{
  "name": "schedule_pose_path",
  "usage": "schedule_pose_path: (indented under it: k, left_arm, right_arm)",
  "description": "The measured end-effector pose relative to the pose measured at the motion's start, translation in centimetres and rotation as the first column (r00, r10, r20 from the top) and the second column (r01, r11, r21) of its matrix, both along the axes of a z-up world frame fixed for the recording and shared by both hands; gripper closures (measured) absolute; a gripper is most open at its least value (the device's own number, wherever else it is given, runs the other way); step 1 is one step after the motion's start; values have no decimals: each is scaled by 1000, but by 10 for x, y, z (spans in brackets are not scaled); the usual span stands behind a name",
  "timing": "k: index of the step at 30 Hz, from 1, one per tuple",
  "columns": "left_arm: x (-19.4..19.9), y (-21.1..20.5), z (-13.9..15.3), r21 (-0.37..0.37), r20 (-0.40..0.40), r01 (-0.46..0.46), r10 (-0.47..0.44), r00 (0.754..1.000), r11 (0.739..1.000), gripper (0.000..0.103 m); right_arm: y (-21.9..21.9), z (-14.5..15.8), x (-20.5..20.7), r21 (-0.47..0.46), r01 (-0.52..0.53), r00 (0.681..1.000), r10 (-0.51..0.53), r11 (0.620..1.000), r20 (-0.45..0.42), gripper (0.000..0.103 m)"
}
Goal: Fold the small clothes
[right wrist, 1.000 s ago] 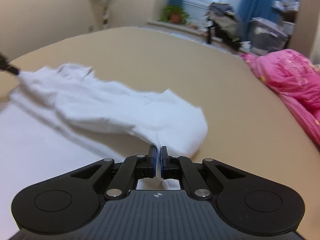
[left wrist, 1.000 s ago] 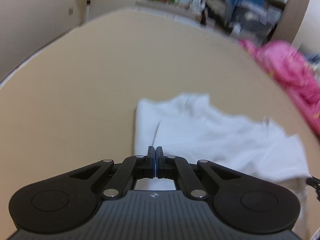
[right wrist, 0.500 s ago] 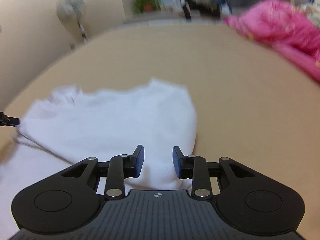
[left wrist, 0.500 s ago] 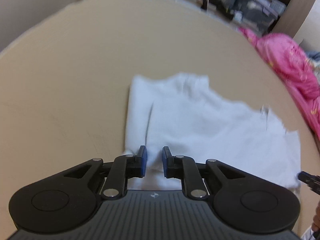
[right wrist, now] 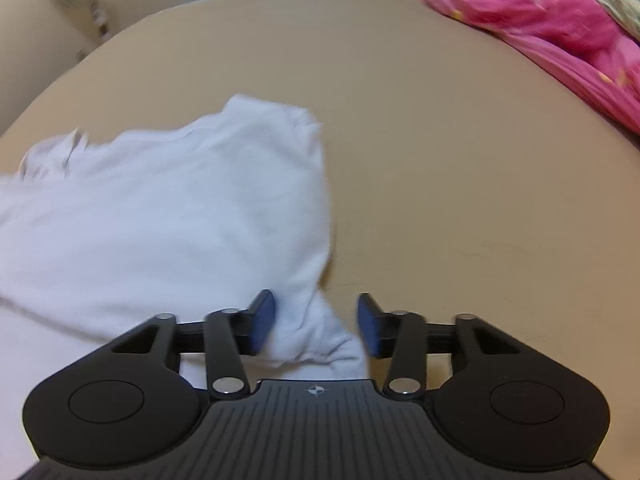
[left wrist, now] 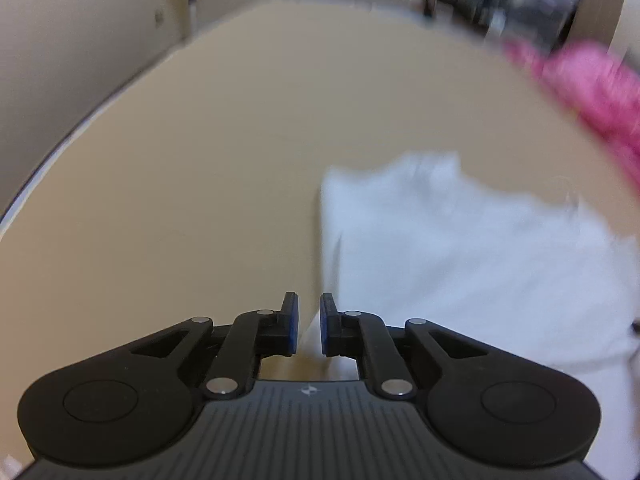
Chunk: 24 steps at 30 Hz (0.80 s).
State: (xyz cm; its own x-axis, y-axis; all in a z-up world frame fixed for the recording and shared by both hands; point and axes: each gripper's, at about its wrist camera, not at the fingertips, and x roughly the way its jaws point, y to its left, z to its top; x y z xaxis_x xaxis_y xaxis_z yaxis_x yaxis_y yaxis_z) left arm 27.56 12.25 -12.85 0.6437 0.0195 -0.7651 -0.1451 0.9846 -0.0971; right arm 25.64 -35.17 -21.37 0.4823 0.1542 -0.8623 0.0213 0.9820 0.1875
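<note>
Now both claws stand open over the white shirt

On the tan desk (left wrist: 240, 152) lies a small white shirt (right wrist: 168, 216), spread fairly flat. The left claw (left wrist: 309, 326) hangs at the shirt's left edge with a narrow gap between its blue pads, and only a sliver of cloth shows in that gap; it grips nothing. The right claw (right wrist: 316, 322) is spread much wider over the shirt's near right corner, which lies loose and bunched between the pads, not pinched. Pink bedding (right wrist: 552, 28) is heaped at the far right, well apart from the shirt. Both views are blurred.
</note>
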Motion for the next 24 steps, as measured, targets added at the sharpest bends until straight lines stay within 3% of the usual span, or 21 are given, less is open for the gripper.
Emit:
schedule_pose_path:
  k: [3,7,14,15,16,19,21,22,24]
  left_arm:
    - [4,-9,5,-87,47,75,-71,996,993,89]
    - [18,-21,-21,-78,-69,89,-94,993,993,89]
    - [16,-17,-28,-65,-81,100,-106,991,993,89]
    - [14,-12,-28,-65,-80,103,-108,991,993,89]
    - [13,-13,-29,-63,-83,105,-110,991,993,89]
    - [20,-21,-41,-34,-117,127,-131,985,991,89]
    - [21,-29,-45,3,-127,154,-153,980,988,89]
    - [20,-30,-44,16,-125,164,-161,979,986,89]
    - [18,-27,-40,0,-111,154,-153,982,988,89]
  right_arm:
    - [-5,13,3,22,60,993,-62,998,99,56]
    - [-7,15,19,101,86,974,-105,991,203,56]
    - [-15,-11,58,269,149,963,-201,952,178,56]
    - [-15,-13,62,287,148,965,-202,946,170,70]
    - [-15,-14,62,298,151,962,-210,943,177,99]
    - [-22,-4,58,310,209,926,-290,928,244,103]
    - [-22,-2,60,208,262,905,-315,942,288,103]
    - [-26,-6,62,158,307,898,-341,938,280,103]
    - [-37,-12,65,170,368,891,-399,914,217,102]
